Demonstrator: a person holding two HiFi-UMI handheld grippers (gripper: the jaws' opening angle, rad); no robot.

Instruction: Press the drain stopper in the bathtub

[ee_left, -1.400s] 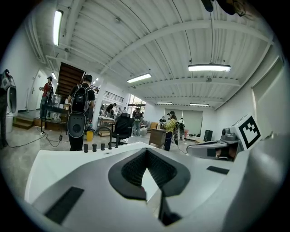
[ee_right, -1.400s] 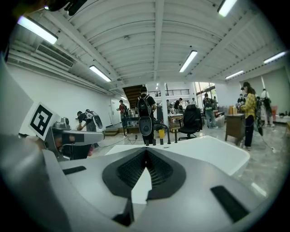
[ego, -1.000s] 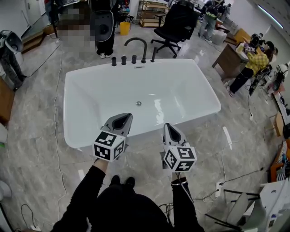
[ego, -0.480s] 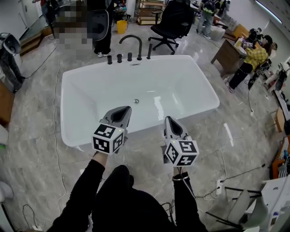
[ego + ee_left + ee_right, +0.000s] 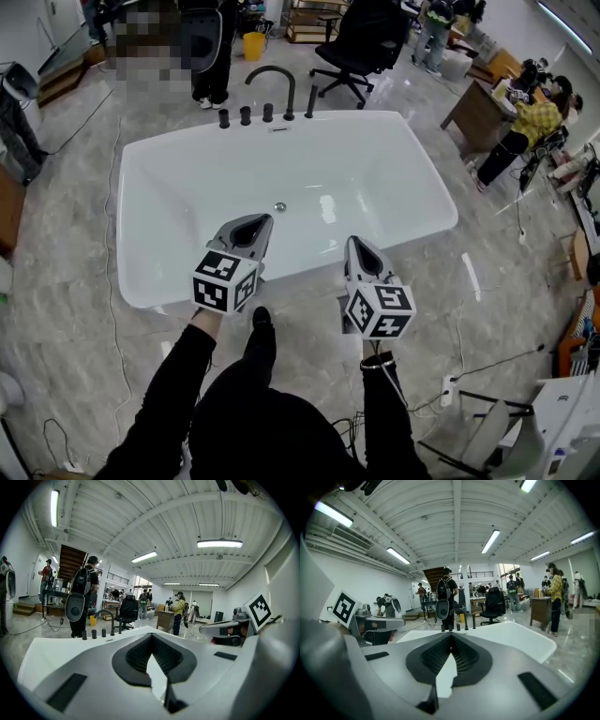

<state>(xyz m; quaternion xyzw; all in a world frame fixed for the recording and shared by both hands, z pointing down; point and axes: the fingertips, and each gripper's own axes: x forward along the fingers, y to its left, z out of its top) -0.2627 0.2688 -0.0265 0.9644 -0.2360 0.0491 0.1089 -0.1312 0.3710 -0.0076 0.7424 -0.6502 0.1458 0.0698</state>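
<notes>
— How do the fingers stand?
— The left grey two-jaw gripper [image 5: 253, 225] and the right grey two-jaw gripper [image 5: 356, 248] each have their tips pressed together on nothing, at the near side of the white rectangular bathtub [image 5: 187, 187].
— And the small round metal drain stopper [image 5: 279, 207]?
— It sits on the tub's bottom, well apart from both; whether raised or pressed is too small to tell.
— The room?
— There is a grey marble floor [image 5: 75, 281], a black curved faucet [image 5: 272, 80] at the far rim and a black office chair [image 5: 361, 42] beyond.

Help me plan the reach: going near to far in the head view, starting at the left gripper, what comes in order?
Left gripper → drain stopper → black faucet → yellow bucket.
</notes>
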